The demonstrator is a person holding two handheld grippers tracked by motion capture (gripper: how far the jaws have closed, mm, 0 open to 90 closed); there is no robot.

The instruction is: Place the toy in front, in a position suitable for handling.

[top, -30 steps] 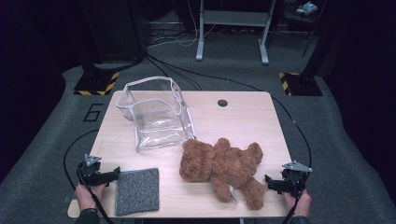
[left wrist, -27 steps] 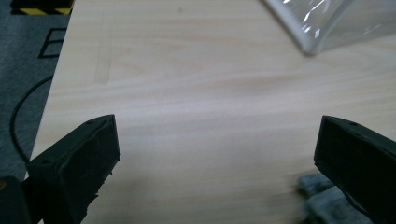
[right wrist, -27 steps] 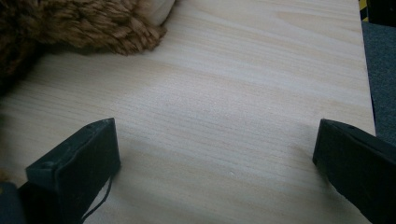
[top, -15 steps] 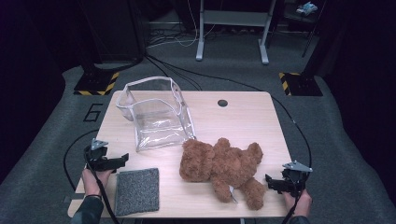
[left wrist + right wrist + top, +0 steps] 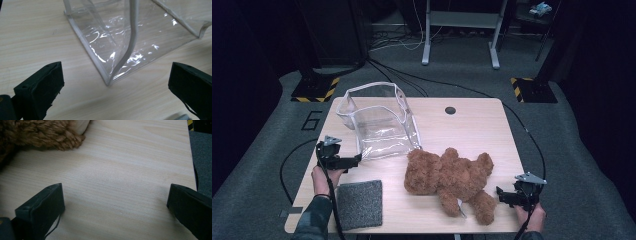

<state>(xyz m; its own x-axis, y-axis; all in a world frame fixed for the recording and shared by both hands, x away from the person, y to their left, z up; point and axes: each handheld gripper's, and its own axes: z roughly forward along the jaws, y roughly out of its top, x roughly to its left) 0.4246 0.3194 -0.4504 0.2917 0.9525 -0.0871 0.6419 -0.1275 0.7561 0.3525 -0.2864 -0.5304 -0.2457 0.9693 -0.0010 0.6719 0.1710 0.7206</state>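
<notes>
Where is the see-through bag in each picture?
High view: the clear bag stands left of centre on the table, ahead of the left gripper.
Left gripper view: its near corner sits between the open fingers.
Right gripper view: teddy fur and tabletop.
Shared landmark: the pale wood table.

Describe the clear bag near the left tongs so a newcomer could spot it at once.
On the light wooden table, look at the far left area. There stands an open, transparent plastic pouch with white piping; unlike the brown plush teddy bear and grey felt square, it is see-through.

Both jaws wide apart: left hand-held gripper (image 5: 354,161) forward, right hand-held gripper (image 5: 501,194) low.
</notes>
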